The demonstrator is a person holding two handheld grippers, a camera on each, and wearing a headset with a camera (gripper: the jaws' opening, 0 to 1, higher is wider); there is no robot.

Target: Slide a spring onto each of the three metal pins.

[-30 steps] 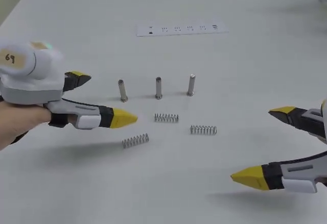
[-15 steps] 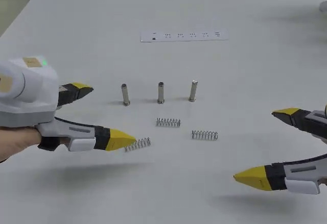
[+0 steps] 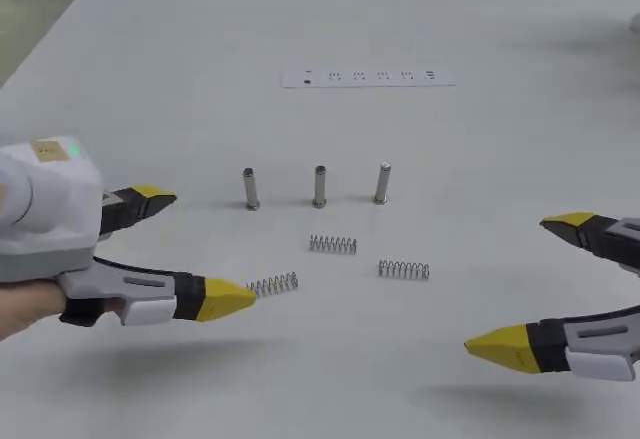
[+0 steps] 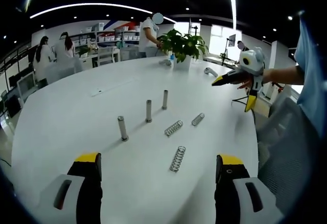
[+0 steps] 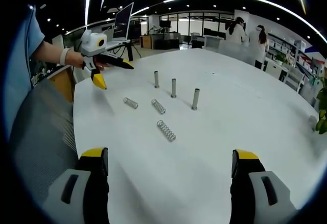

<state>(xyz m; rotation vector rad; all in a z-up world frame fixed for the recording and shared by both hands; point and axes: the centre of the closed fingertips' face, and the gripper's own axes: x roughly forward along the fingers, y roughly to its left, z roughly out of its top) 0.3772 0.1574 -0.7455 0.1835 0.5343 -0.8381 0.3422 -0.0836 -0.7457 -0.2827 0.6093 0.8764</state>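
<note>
- Your left gripper [image 3: 205, 247] hung with jaws spread wide, its lower tip just beside the left spring [image 3: 273, 284].
- Your right gripper [image 3: 518, 282] gaped wide, holding nothing.
- Three bare pins [image 3: 320, 186] stood upright in the middle of the bench [image 3: 450, 139]; two more springs [image 3: 333, 245] lay before them.
- The far strip [image 3: 367, 78] had print too small to read.

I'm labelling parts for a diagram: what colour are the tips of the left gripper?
Yellow; the left gripper shows it best in the head view.
</note>
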